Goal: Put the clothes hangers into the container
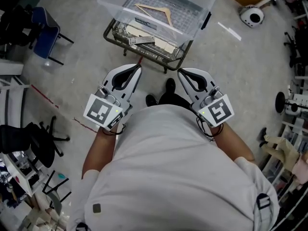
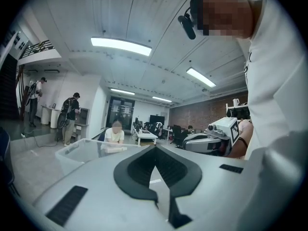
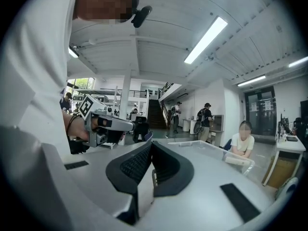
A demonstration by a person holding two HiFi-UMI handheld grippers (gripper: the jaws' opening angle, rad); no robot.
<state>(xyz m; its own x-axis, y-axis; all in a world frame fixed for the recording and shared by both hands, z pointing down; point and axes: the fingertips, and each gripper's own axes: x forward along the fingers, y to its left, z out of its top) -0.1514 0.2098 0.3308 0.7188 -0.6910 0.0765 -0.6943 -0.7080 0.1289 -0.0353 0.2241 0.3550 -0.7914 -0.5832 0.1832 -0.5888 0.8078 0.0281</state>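
Plainly, neither tool is carrying anything at this moment. The left hand-held gripper (image 1: pixel 138 69) and the right hand-held gripper (image 1: pixel 181 73) are both drawn in close to the person's chest, with their noses pointing forward and angled slightly toward each other. Each one's own view shows its two dark pads pressed together at the tips with nothing caught between them. Tucked in like this, they read as a ready or resting pose rather than a reach.

The container (image 1: pixel 206 5), a clear plastic bin, stands ahead of the person's feet on a low dark-framed cart (image 1: pixel 109 36), well apart from both grippers. Sitting on the cart probably keeps it raised off the floor, so a hanger can be lowered in from above without much stooping. One wooden clothes hanger (image 1: pixel 155 10) lies inside the bin, visible from above.

Under the bin, pale wooden pieces (image 1: pixel 144 36) on the cart show past the bin's near edge. They may be more hangers, but I cannot tell for certain.

With one hanger in the bin and none in either grip, the work looks to be between hangers or already finished. If the pale pieces are hangers, the next move would need one gripper to spread its jaws and reach low. The bin covers most of that level, so the approach would be cramped.
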